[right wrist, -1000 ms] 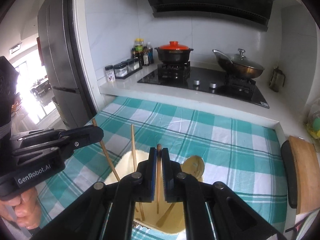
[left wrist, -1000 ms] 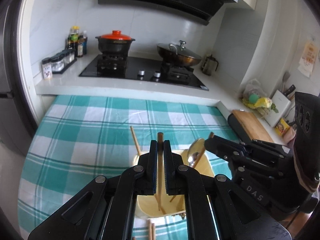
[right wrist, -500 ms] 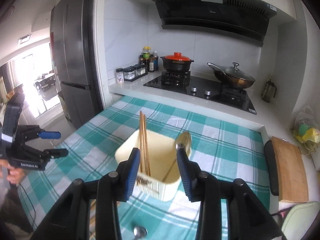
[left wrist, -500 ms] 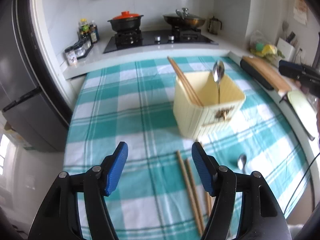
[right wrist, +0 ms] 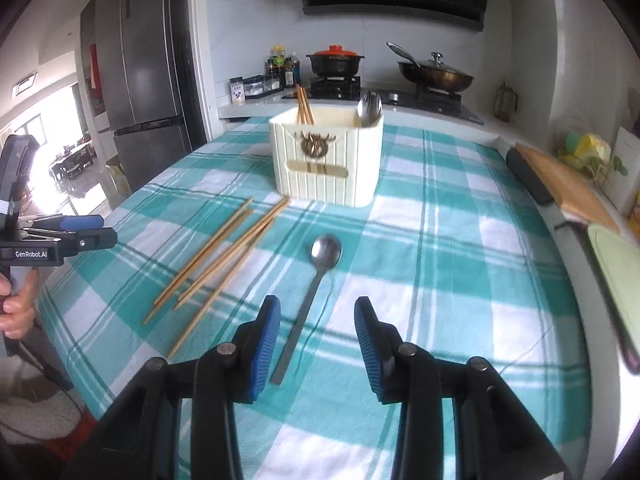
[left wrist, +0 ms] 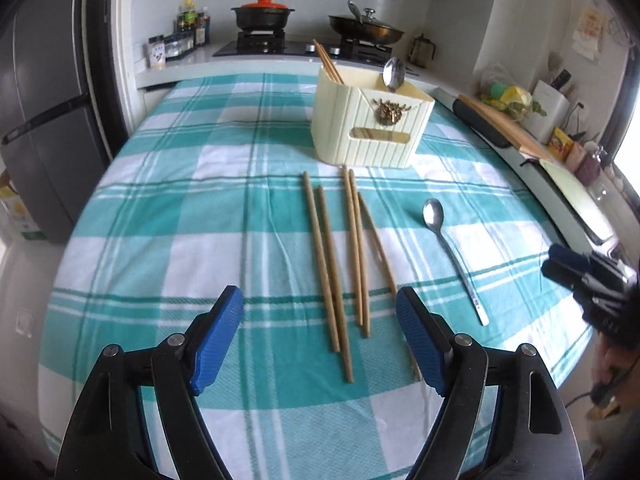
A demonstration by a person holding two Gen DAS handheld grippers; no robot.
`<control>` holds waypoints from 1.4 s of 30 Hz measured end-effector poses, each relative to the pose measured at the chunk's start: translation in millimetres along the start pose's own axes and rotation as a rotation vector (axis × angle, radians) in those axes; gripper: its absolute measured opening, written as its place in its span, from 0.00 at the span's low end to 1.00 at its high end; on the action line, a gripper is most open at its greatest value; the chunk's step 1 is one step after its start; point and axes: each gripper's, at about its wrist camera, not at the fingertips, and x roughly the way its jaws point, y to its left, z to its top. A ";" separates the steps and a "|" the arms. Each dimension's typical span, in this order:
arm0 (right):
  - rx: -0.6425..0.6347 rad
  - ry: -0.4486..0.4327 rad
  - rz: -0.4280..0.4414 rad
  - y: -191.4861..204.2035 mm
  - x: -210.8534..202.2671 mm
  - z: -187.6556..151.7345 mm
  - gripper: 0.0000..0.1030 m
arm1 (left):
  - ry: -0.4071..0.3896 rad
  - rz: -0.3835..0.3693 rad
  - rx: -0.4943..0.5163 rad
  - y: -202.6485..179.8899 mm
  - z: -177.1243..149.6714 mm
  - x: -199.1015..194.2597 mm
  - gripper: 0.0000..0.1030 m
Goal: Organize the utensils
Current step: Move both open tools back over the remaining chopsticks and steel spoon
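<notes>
A cream utensil holder (left wrist: pixel 372 136) (right wrist: pixel 326 168) stands on the checked cloth with two chopsticks (left wrist: pixel 328 62) and a spoon (left wrist: pixel 393 72) leaning inside. Several loose chopsticks (left wrist: pixel 354 248) (right wrist: pixel 232 253) lie in front of it. A steel spoon (left wrist: pixel 434 212) (right wrist: pixel 326 252) lies to their right. My left gripper (left wrist: pixel 318 294) hovers over the chopsticks' near ends, its jaws opening and gripping nothing. My right gripper (right wrist: pixel 317 302) is open above the spoon's handle, clear of it. Each gripper also shows at the edge of the other's view, the right gripper (left wrist: pixel 556 262) and the left gripper (right wrist: pixel 106 230).
Behind the table runs a counter with a stove, a red-lidded pot (left wrist: pixel 262 14) and a wok (left wrist: pixel 366 30). A cutting board (right wrist: pixel 568 184) and a pale green plate (right wrist: pixel 616 264) lie along the right edge. A fridge (right wrist: pixel 140 80) stands left. A person's hand (right wrist: pixel 18 304) holds the left gripper.
Both grippers were shut on a chopstick over the holder. They let go, opened, and drew back and down to the near side of the table. The chopsticks now stand in the holder.
</notes>
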 end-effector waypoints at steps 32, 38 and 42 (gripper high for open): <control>0.016 -0.045 -0.032 34.2 3.4 -42.7 0.38 | 0.097 0.079 -0.076 15.3 -15.6 62.9 0.79; 0.010 -0.055 -0.024 36.5 -0.7 -43.9 0.38 | 0.120 0.097 -0.050 17.3 10.4 93.2 0.79; 0.035 -0.053 -0.019 32.3 -1.6 -45.2 0.38 | 0.124 0.125 -0.006 11.4 14.5 104.1 0.79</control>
